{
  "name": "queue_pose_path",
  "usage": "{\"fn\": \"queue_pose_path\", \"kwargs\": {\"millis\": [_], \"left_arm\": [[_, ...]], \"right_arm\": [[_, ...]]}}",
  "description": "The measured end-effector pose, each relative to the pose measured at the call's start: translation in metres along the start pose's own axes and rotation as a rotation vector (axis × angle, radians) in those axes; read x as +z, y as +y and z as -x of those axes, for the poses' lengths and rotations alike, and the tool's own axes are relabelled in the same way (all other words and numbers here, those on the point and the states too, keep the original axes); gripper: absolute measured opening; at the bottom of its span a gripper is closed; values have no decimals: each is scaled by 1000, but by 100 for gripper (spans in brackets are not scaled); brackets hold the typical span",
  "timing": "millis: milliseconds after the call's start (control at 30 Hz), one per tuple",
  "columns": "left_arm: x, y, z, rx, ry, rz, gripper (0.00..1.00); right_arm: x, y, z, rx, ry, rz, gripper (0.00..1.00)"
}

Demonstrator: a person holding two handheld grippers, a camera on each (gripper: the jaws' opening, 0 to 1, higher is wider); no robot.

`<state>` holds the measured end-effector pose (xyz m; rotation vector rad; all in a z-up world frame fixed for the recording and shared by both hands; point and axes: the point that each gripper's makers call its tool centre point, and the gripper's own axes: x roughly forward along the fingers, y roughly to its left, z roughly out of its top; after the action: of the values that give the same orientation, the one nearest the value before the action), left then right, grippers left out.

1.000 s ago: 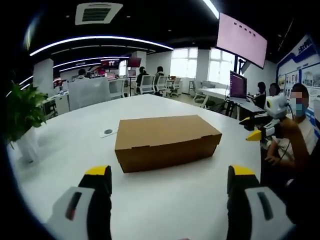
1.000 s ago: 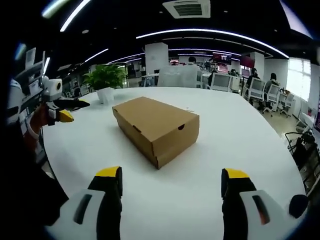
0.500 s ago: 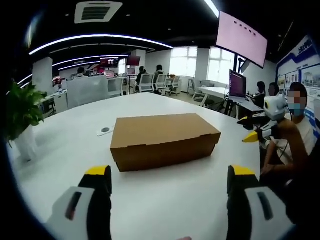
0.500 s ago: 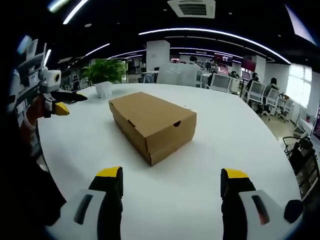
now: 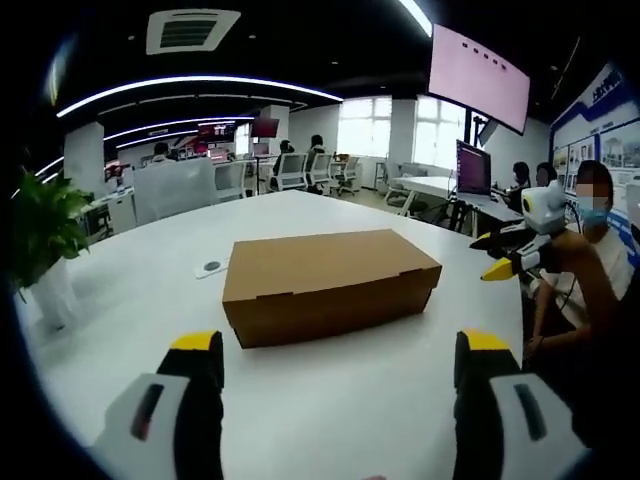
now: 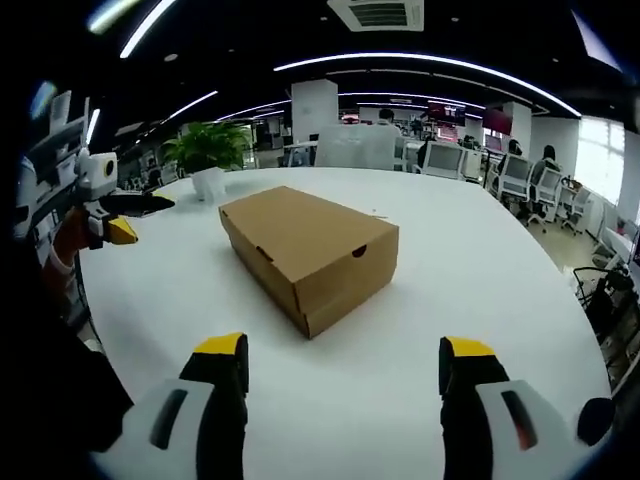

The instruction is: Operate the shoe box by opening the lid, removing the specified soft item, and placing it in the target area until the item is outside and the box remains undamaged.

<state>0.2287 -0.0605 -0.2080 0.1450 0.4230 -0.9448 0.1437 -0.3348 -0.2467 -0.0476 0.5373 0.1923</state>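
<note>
Right gripper view had the closed cardboard shoe box [image 6: 308,256] sitting mid-worktop [image 6: 480,270], both hand-held grippers, right [image 6: 343,385] and left [image 5: 340,385], spread apart and short of it; looked light and dentable, so I'd lift the lid's front lip.

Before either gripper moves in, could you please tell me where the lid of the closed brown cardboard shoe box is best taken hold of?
Probably at the lid's lower rim on the long side of the brown cardboard shoe box facing the open left gripper, coming in low and lifting. That overhanging edge is the only lip to catch; the top is flat. The short end toward the open right gripper has a small notch for steadying.
</note>
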Motion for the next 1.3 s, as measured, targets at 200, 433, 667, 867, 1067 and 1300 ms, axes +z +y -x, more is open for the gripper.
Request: {"fn": "queue_pose_path", "kwargs": {"millis": [200, 433, 667, 867, 1067, 1300], "left_arm": [[-1, 5, 0, -1, 0, 34, 98], [1, 7, 2, 1, -13, 45, 98], [0, 18, 2, 38, -13, 57, 98], [4, 15, 2, 36, -20, 56, 97], [2, 17, 1, 51, -10, 62, 97], [2, 15, 0, 46, 3, 45, 97]], "right_arm": [[3, 0, -3, 2, 1, -7, 80], [2, -5, -8, 0, 4, -22, 81], [3, -11, -9, -9, 5, -47, 79], [11, -8, -19, 16, -18, -55, 79], [15, -5, -31, 40, -23, -73, 79], [12, -1, -45, 67, -11, -102, 79]]}}
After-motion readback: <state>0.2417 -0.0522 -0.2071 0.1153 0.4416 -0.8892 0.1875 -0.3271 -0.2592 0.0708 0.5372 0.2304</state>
